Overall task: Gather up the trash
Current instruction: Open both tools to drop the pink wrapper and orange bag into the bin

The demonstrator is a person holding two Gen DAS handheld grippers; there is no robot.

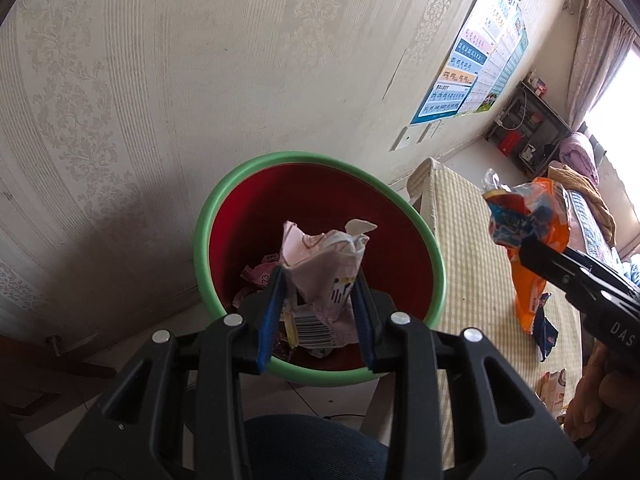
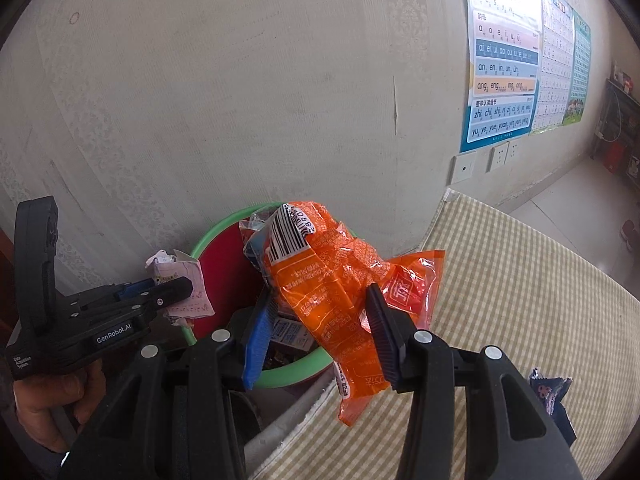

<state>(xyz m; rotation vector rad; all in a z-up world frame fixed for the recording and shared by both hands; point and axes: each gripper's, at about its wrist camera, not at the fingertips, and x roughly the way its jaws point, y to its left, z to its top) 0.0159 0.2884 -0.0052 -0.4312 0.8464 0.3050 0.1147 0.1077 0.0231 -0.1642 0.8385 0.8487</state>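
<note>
Two tools clamped: left tool [image 1: 316,292] pink wrapper [image 1: 324,268]; "GenRobot.AI" right tool [image 2: 320,320] orange wrapper [image 2: 332,276].

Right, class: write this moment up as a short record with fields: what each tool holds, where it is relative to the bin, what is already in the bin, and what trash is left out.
left tool: shut on pink crumpled packet, held above the bin's opening
right tool: shut on orange wrapper, held by the bin's rim, partly over the checked cloth
bin: red inside, green rim, against the wall
bin contents: pink scraps and packaging at the bottom
left out: dark blue wrapper on the checked cloth
</note>
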